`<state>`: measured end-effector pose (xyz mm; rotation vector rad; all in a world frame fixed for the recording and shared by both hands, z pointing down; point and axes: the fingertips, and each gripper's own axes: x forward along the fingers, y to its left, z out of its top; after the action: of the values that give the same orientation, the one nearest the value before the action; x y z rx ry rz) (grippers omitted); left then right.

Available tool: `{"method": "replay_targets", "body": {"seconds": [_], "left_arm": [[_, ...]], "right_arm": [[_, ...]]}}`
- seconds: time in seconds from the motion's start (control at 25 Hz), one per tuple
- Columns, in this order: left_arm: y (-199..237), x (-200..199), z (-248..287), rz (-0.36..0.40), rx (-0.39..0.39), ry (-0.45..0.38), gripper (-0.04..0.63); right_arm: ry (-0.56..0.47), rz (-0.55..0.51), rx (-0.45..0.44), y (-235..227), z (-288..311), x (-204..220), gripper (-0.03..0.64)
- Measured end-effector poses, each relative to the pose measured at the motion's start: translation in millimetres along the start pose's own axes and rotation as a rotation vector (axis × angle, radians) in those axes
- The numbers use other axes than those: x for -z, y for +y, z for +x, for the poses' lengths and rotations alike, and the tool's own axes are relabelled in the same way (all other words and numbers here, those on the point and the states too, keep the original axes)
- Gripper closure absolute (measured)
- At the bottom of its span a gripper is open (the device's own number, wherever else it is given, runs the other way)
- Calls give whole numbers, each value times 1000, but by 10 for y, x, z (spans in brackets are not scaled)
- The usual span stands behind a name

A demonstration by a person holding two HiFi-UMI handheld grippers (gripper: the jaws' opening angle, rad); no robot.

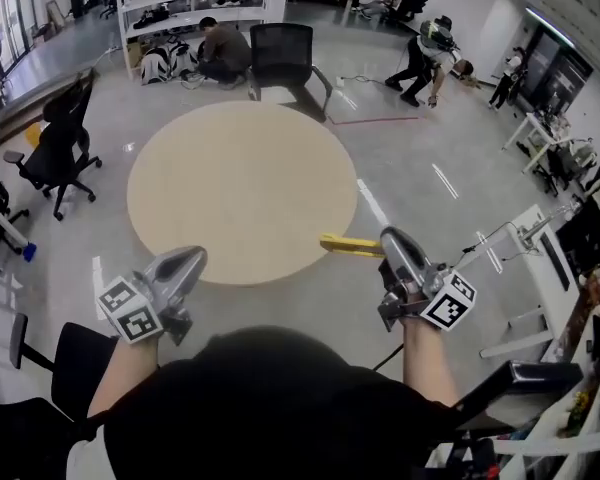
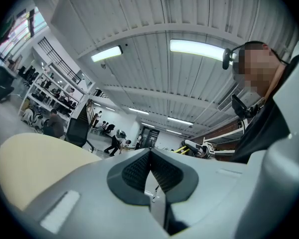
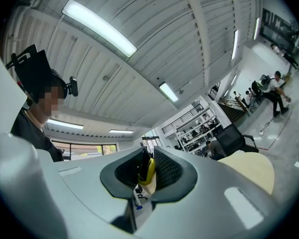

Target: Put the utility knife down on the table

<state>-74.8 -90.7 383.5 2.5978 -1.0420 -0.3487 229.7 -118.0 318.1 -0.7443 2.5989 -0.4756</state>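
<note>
The round beige table (image 1: pixel 240 193) lies in front of me in the head view. My right gripper (image 1: pixel 388 238) hovers just off the table's near right edge, shut on the yellow utility knife (image 1: pixel 350 245), which sticks out to the left over the rim. The right gripper view shows the knife (image 3: pixel 148 171) as a yellow and black body clamped between the dark pads (image 3: pixel 167 169), with the table (image 3: pixel 251 166) at the right. My left gripper (image 1: pixel 195 256) is by the near left edge, shut with nothing in it. In the left gripper view its pads (image 2: pixel 134 171) meet at the tips.
A black office chair (image 1: pixel 283 60) stands at the table's far side and another (image 1: pixel 60 148) to the left. A person (image 1: pixel 223 50) crouches by the shelves at the back; another (image 1: pixel 420 63) bends over on the floor. White desks (image 1: pixel 540 268) stand at the right.
</note>
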Motion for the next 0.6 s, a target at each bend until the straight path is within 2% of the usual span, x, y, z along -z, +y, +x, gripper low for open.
{"method": "replay_targets", "body": {"seconds": [0.16,0.32,0.6], "left_arm": [[614,-418,21,3,58,0,595],[1273,-748,-2,19,82,0,595],[2051,-854,32,-30,98,24,595]], "right_arm": [[-16,-21,21,17,681,47,557],[-35,-51,33,-42,1362,101,557],[-10,-47,80,-280,2033,292,558]]}}
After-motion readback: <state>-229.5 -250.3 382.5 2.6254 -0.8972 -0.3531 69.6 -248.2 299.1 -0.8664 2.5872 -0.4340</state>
